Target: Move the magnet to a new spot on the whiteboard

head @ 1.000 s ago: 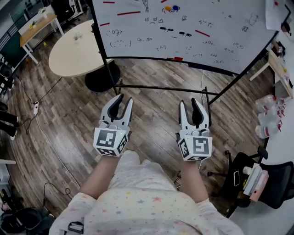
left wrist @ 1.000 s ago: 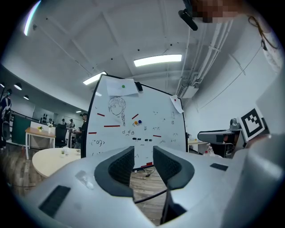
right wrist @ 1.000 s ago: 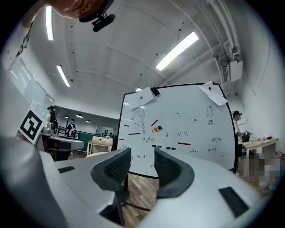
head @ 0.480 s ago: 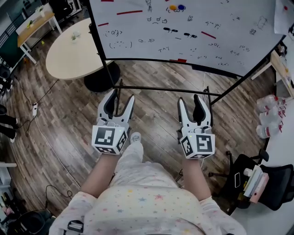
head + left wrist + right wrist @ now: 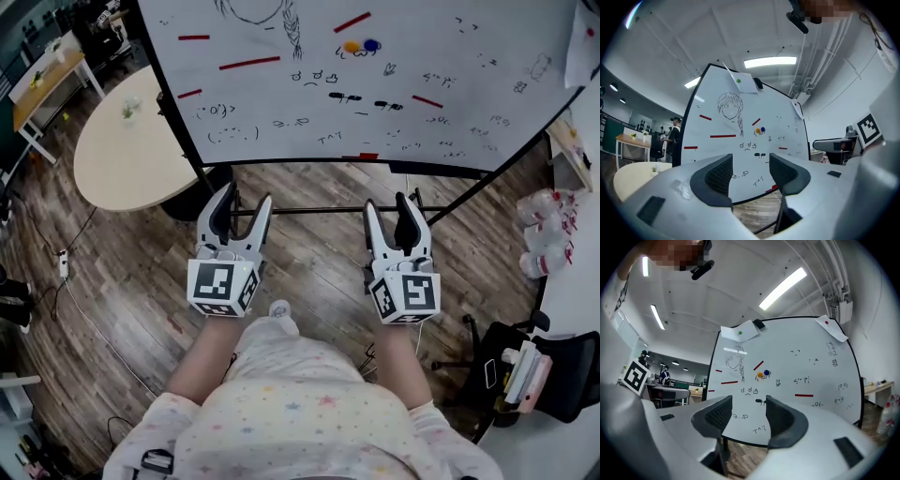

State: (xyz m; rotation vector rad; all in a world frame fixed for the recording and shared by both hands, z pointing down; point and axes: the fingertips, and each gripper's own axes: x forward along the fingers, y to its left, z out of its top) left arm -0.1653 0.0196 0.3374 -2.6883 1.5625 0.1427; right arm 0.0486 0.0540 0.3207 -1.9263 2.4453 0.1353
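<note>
The whiteboard [image 5: 487, 66] stands ahead, covered with small doodles and a drawn figure. An orange round magnet [image 5: 351, 46] and a blue round magnet [image 5: 371, 44] sit side by side on it, with several red strip magnets [image 5: 249, 63] around them. My left gripper [image 5: 246, 202] points level at the board, well short of it. Its jaws have just been opening and hold nothing. My right gripper [image 5: 391, 206] is beside it, open and empty too. The left gripper view frames the orange magnet [image 5: 758, 131] above the gap, as does the right gripper view [image 5: 760, 375].
A round beige table [image 5: 127, 141] stands to the left of the board. The board's black stand bar [image 5: 309, 208] crosses the wood floor just in front of the grippers. A black chair [image 5: 544, 366] and plastic bottles [image 5: 544, 234] are at the right. People [image 5: 675, 133] stand far left.
Both grippers have moved forward toward the whiteboard, which now looms larger. The left gripper's jaws have spread wider. The right gripper's jaws look the same.
</note>
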